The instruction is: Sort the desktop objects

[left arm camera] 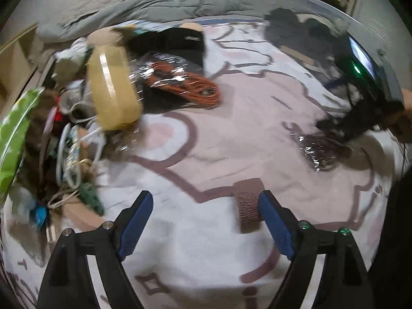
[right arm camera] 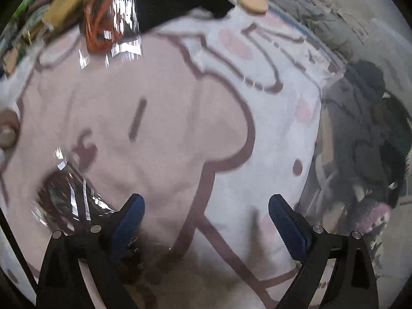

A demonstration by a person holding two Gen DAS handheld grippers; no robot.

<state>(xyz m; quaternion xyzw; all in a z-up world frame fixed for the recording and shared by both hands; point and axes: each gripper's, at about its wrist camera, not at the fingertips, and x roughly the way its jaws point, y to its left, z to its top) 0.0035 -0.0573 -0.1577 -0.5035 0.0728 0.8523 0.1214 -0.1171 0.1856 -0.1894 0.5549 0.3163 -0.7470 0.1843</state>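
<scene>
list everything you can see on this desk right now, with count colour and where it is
desk mat: 1, pink and white with brown cartoon outlines, covers the desk
brown block: 1, textured brown, on the mat just inside the left gripper's right finger
orange cable in clear bag: 1, upper middle of the mat
shiny wrapped dark item: 1, dark in crinkly clear wrap, beside the right gripper's left finger
yellow tape roll: 1, on the pile at the left
black pouch: 1, behind the orange cable
clutter pile: many, white cables and mixed bits, left edge
tan disc: 1, far edge of the mat
left gripper: 1, black with blue pads, open
right gripper: 1, black with blue pads, open, nothing between the pads
</scene>
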